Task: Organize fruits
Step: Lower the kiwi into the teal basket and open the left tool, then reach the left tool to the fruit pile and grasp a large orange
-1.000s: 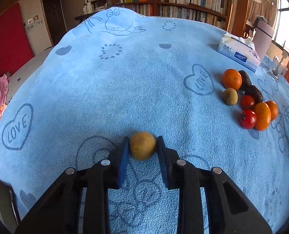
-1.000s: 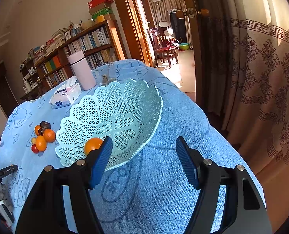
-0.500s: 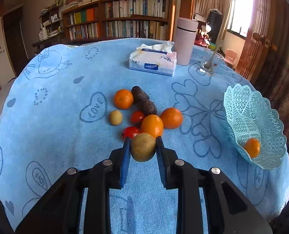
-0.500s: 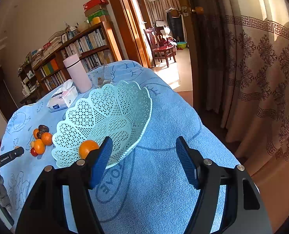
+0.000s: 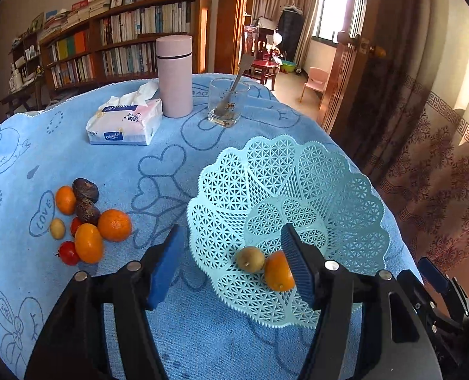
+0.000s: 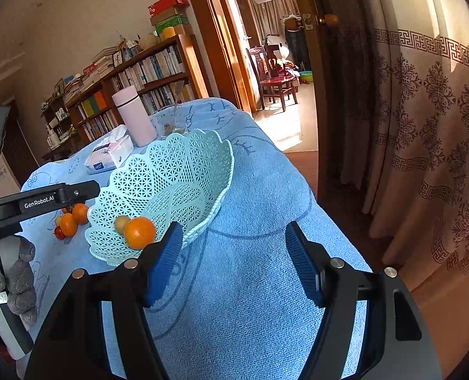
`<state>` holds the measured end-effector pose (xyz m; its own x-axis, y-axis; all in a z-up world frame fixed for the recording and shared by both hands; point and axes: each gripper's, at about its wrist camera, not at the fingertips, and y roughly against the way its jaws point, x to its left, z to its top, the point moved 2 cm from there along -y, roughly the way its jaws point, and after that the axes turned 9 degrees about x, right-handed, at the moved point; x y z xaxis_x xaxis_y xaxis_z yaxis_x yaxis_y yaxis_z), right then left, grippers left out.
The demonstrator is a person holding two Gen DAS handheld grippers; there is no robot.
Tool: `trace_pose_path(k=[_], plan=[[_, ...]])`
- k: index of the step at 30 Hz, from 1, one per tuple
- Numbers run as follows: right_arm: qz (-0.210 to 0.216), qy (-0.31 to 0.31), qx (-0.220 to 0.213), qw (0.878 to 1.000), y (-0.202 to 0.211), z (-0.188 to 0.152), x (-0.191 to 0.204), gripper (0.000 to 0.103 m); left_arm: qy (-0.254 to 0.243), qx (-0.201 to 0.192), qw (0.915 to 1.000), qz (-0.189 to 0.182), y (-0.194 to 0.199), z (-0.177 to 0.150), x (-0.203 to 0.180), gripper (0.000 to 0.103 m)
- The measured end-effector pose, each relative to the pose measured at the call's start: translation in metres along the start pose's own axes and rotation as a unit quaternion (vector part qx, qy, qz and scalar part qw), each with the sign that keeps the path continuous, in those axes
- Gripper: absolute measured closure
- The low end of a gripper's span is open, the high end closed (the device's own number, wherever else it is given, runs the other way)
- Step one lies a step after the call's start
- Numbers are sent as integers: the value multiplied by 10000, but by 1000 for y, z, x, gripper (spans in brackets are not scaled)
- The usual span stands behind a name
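A pale green lattice basket (image 5: 313, 171) stands on the blue cloth and holds a brown kiwi (image 5: 250, 259) beside an orange (image 5: 277, 275). My left gripper (image 5: 231, 262) is open and empty, just above the basket's near rim, with the kiwi lying between its fingers. A cluster of loose fruit (image 5: 85, 221) lies to the left: oranges, tomatoes, avocados and a small kiwi. In the right wrist view the basket (image 6: 177, 171) with kiwi (image 6: 121, 223) and orange (image 6: 139, 232) sits ahead left. My right gripper (image 6: 234, 253) is open and empty over bare cloth.
A tissue pack (image 5: 123, 122), a pink flask (image 5: 175, 76) and a glass with a spoon (image 5: 226, 104) stand at the far side. The table edge drops off to the right beside a patterned curtain (image 6: 424, 142). The left gripper's body (image 6: 38, 202) shows at the left.
My left gripper carried the kiwi rightward from the cloth to the basket, opened, and the kiwi now lies in the basket beside the orange. The right gripper barely moved.
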<state>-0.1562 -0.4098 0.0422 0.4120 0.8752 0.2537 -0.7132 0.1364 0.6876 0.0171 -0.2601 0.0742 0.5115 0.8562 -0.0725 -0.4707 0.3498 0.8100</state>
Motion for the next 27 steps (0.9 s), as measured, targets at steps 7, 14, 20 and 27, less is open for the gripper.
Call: trace_pose_path(k=[7, 14, 20, 27], plan=[[250, -189, 206, 9993, -9, -9, -11, 34, 386, -90, 9982, 453, 5, 20, 20, 28], [368, 45, 264, 9990, -10, -13, -4, 34, 1047, -227, 9891, 1008, 22, 24, 81, 18], [305, 146, 416, 9986, -16, -12, 0, 34, 1656, -250, 9768, 1337, 29, 17, 138, 17], [38, 138, 515, 9986, -22, -12, 2, 34, 1961, -257, 9715, 1309, 29, 9, 175, 17]])
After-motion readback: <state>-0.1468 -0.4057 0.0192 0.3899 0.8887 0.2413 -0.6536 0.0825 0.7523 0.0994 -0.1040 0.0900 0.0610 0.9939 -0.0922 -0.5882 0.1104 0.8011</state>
